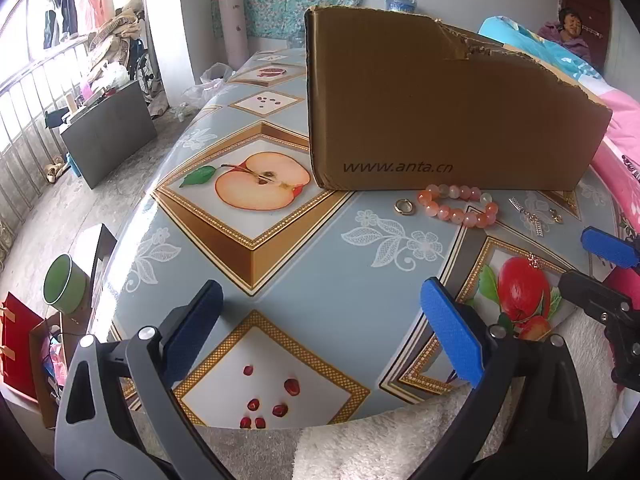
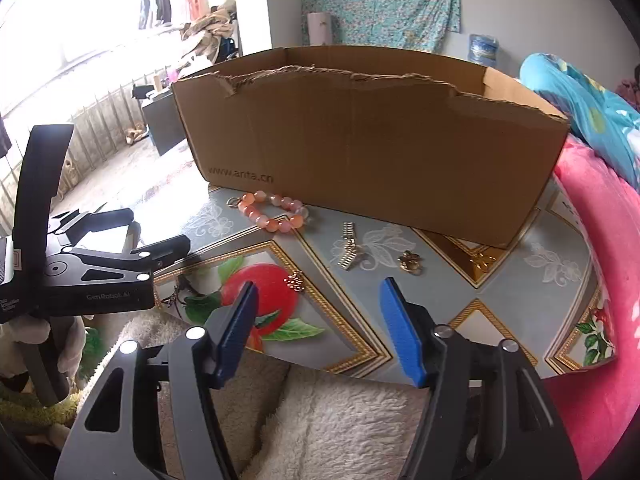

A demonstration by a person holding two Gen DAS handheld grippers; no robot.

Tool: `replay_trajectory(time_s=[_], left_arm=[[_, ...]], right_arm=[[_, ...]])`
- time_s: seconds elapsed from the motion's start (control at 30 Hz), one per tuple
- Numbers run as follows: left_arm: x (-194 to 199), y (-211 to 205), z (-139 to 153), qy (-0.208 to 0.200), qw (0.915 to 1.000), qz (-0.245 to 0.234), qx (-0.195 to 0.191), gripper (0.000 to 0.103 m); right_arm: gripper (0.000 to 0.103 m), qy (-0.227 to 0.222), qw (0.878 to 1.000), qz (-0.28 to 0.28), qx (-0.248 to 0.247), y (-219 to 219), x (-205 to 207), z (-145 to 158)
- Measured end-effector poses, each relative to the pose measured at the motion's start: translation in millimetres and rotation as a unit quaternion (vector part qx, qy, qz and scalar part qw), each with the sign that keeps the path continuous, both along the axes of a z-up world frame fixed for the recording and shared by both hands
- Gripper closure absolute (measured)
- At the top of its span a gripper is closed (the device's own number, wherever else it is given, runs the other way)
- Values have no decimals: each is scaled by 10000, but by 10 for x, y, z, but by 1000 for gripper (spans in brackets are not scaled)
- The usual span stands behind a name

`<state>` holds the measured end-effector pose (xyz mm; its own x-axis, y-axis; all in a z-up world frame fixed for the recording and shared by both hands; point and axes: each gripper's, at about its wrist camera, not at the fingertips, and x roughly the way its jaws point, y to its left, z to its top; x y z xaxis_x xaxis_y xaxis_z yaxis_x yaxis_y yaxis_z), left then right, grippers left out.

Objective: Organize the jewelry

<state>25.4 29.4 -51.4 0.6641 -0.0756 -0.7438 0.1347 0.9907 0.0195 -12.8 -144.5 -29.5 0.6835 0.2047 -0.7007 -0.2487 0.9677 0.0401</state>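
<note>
A pink bead bracelet (image 1: 460,205) (image 2: 276,210) lies on the table in front of an open cardboard box (image 1: 432,108) (image 2: 372,140). A gold ring (image 1: 405,206) (image 2: 232,202) lies left of it. A silver chain strap (image 1: 530,216) (image 2: 348,249), a gold clasp (image 2: 411,263) (image 1: 556,216) and a small gold charm (image 2: 295,280) (image 1: 533,261) lie to the right. My left gripper (image 1: 324,328) is open and empty above the table's near part. My right gripper (image 2: 320,320) is open and empty, near the charm.
The table (image 1: 320,280) has a fruit-print cover. A pink blanket (image 2: 608,272) lies along its right edge. White fleece (image 2: 340,420) covers the near edge. The right gripper also shows in the left wrist view (image 1: 608,276). A green cup (image 1: 66,284) stands off the table's left.
</note>
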Motion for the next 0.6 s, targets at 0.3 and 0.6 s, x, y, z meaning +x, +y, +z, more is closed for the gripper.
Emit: replay_trajectory(time_s=[0.3, 0.6], left_arm=[[26, 10, 9, 39, 10000, -79, -19, 7], [35, 3, 24, -8, 10000, -30, -10, 7]], right_arm=[[81, 177, 9989, 381, -192, 160, 113, -82], [93, 187, 9995, 249, -57, 58, 378, -108]])
